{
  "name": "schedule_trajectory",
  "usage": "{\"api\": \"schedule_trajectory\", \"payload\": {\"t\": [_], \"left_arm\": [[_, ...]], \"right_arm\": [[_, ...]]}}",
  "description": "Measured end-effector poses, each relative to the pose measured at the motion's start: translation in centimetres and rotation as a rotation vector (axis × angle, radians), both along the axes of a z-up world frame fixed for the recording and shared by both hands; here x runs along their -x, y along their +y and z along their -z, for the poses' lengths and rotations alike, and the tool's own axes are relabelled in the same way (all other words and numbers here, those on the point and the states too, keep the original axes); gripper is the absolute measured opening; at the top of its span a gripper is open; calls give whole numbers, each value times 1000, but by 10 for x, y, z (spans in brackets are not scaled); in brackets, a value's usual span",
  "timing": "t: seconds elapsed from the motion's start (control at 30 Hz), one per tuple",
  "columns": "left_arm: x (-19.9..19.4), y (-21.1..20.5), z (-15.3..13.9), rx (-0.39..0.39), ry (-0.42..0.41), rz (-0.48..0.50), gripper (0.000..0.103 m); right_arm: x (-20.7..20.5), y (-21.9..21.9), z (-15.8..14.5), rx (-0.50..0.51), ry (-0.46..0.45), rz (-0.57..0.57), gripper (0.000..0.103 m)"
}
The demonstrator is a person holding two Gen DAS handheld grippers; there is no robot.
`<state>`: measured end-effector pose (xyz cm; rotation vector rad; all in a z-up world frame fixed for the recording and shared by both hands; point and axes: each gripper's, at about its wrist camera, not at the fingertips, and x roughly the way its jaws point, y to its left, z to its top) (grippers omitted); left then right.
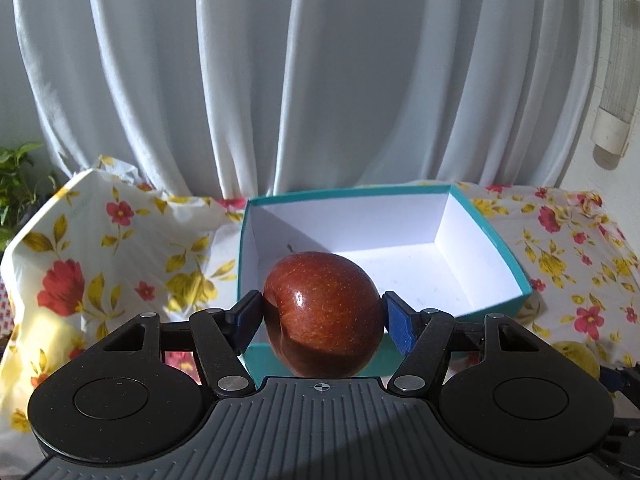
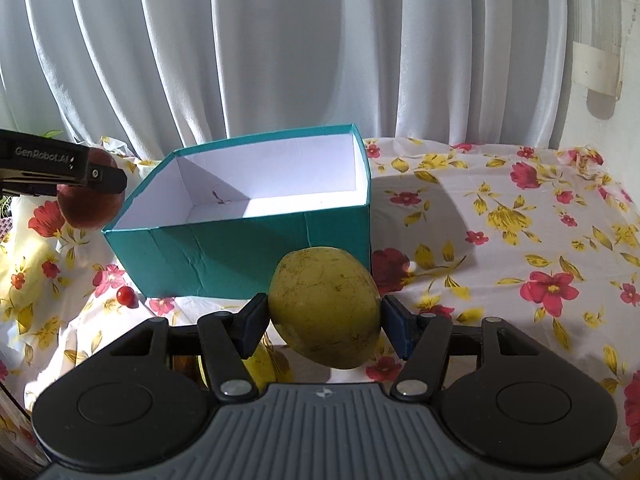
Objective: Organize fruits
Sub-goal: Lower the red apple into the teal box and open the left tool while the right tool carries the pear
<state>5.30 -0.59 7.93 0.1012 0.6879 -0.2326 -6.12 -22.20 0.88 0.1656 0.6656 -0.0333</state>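
Observation:
My left gripper (image 1: 322,316) is shut on a red apple (image 1: 322,314) and holds it in the air just in front of the near edge of an empty teal box (image 1: 492,240) with a white inside. In the right wrist view the apple (image 2: 90,208) and the left gripper (image 2: 100,178) hang at the box's left side. My right gripper (image 2: 324,320) is shut on a yellow-green mango (image 2: 326,308), held above the cloth in front of the teal box (image 2: 256,248).
A floral cloth (image 2: 500,216) covers the table. A small red cherry (image 2: 126,295) lies left of the box. A yellow fruit (image 2: 266,364) lies under my right gripper. White curtains hang behind. A plant (image 1: 16,188) stands at far left.

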Motion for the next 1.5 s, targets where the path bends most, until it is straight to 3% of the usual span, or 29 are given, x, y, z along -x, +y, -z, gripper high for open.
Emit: {"api": "schedule_trajectory", "payload": {"t": [0.2,0.53,0.83,1.1,1.17,1.33,1.4,1.5], "left_arm": [[-24,-10,-5,-4,-15,-30,70],[-63,-20,22,-47,6,-83,70],[-102,-33,71,-92,69,-112,70],[-119,-36,104,-122,181,-114,70],[-118,-41,108,-152,178,-101,70],[-126,-44,121,-126,266,-93,66],[-123,-48,120,-145,227,-93,63],[-120,-52,114,-155,194,-76,72]], "right_arm": [[-7,-3,-9,-14,-40,10,61],[-10,-6,-13,-10,-61,25,61],[-14,-14,-13,-22,-70,52,61],[-16,-22,-17,-31,-90,73,61],[-17,-23,-17,-34,-95,80,61],[-20,-23,-20,-33,-107,80,61],[-22,-24,-22,-31,-112,78,61],[-24,-25,-24,-25,-116,79,61]]}}
